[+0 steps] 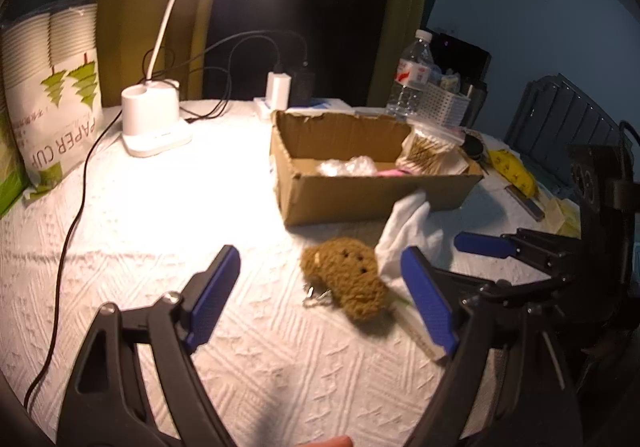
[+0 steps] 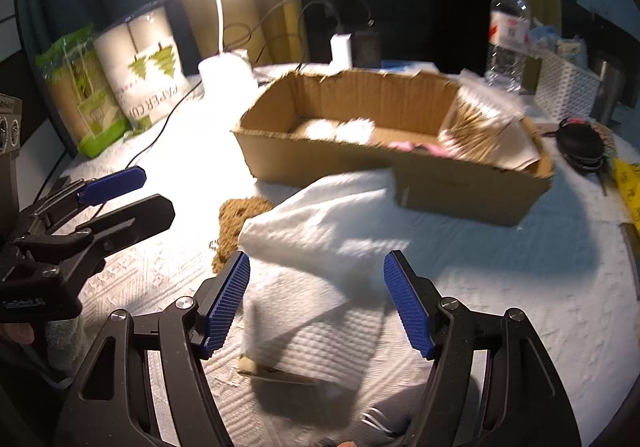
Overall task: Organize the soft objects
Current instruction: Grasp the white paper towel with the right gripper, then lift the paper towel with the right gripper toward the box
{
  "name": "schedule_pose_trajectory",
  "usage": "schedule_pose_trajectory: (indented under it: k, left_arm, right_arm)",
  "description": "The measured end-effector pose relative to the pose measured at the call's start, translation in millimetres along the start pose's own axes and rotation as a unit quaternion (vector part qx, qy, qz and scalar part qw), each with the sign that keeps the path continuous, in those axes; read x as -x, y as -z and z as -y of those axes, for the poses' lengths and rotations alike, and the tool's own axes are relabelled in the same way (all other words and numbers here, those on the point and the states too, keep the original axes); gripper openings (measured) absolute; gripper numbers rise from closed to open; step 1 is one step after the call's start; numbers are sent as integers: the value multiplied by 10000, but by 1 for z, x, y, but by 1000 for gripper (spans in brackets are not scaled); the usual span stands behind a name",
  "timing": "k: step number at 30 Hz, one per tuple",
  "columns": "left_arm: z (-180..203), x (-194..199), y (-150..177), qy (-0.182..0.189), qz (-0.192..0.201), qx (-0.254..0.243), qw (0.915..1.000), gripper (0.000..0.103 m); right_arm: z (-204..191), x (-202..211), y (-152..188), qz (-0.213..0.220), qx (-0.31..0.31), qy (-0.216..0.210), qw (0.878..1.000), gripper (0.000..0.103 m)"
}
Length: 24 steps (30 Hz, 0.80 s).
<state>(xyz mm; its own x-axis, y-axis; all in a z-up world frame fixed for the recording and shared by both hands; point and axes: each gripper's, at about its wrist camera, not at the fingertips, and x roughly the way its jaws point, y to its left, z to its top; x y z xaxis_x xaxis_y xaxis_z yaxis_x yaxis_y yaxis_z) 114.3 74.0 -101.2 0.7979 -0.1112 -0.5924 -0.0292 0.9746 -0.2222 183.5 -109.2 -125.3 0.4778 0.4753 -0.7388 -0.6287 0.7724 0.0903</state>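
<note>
White embossed table covering [image 1: 140,207] under a lit desk lamp [image 1: 152,115] forms the work surface. At its centre, just in front of an open cardboard box [image 1: 360,199], lie the two soft things we take as the task's own: a brown fuzzy plush keychain toy [image 1: 346,283] and a white cloth [image 2: 320,223], the cloth draped partly against the box wall and touching the toy's far edge. We judge both light and limp. The plush should compress under the pads and spring back, so a grip across its body, clear of the small metal clip at its near side, looks safest. The cloth will sag and trail if lifted by a corner; a pinch on the raised fold near its middle should gather more of it.

We see the left gripper [image 1: 324,299] with jaws spread wide and nothing between the pads, the toy lying just ahead and toward its right finger. The right gripper [image 2: 316,303] is likewise wide apart and empty, poised over the near part of the cloth.

Inside the box: crumpled clear plastic, something pink, and a bag of cotton swabs [image 2: 476,127]. Farther out stand a paper-cup pack [image 1: 56,95], a water bottle [image 1: 412,75] and a white perforated basket [image 2: 568,87].
</note>
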Motion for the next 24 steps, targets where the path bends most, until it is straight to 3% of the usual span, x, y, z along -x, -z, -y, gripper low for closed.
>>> schedule_pose_trajectory:
  k: [7,9,24]
  left_arm:
    - [-11,-1,10,-47,-87,109,9999,84]
    - [-12,-1,10,-55,-87,113,9999,84]
    - [22,-9,7,22,-188,-152,9997,84]
  right_arm:
    - [-12,-21,3,-290,101,-58,9995,72]
    - [-14,-23,4,-309,128,-69,9994,48]
    - [18,15,3,186,-239,-246,9992,48]
